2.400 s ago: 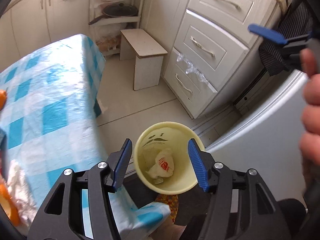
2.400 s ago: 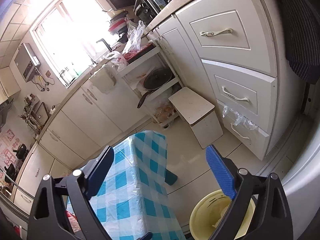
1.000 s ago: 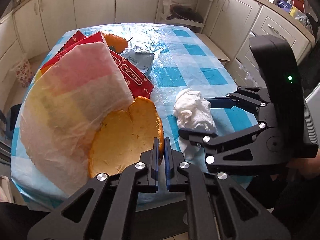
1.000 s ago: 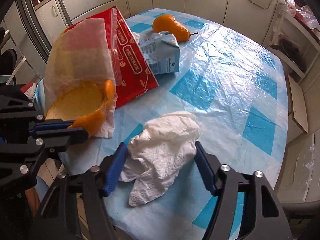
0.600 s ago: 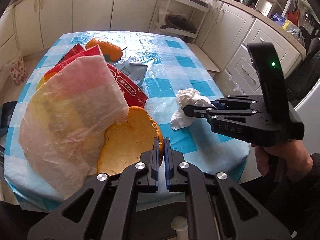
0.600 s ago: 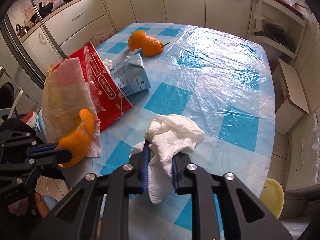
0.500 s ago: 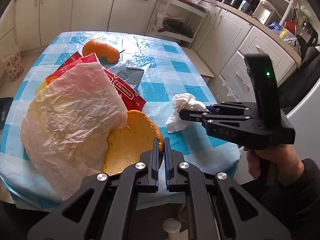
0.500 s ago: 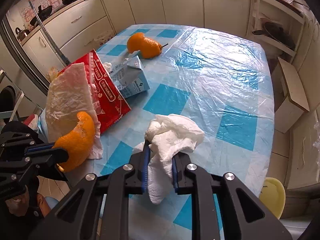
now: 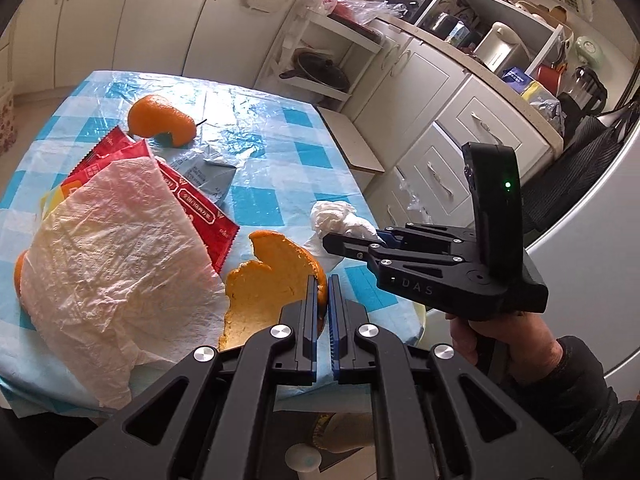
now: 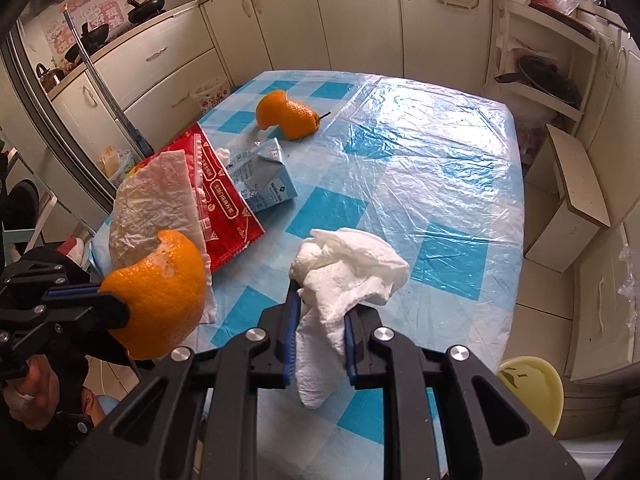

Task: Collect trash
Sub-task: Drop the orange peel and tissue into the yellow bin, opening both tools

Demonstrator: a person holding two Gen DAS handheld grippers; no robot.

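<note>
**Kitchen, checked counter: both tongs loaded**

Kitchen with cream cabinets all round; counter (image 10: 440,168) under blue-and-white checked plastic cloth. Left tongs (image 9: 322,280) clenched on rim of large orange peel (image 9: 268,288), peel lifted clear of cloth, seen from right view as orange dome (image 10: 160,292) at counter's near-left edge. Right tongs (image 10: 320,300) clamped on crumpled white tissue (image 10: 344,272), loose tail hanging below pads. Left on counter: red snack wrapper (image 10: 224,204) under thin white plastic sheet (image 9: 112,256), grey-blue milk carton (image 10: 264,184) just beside wrapper, second orange peel (image 10: 288,114) farther back. Yellow bin (image 10: 528,384) on floor past counter's near-right corner. Low white stool (image 10: 568,184) beside cabinet drawers.
</note>
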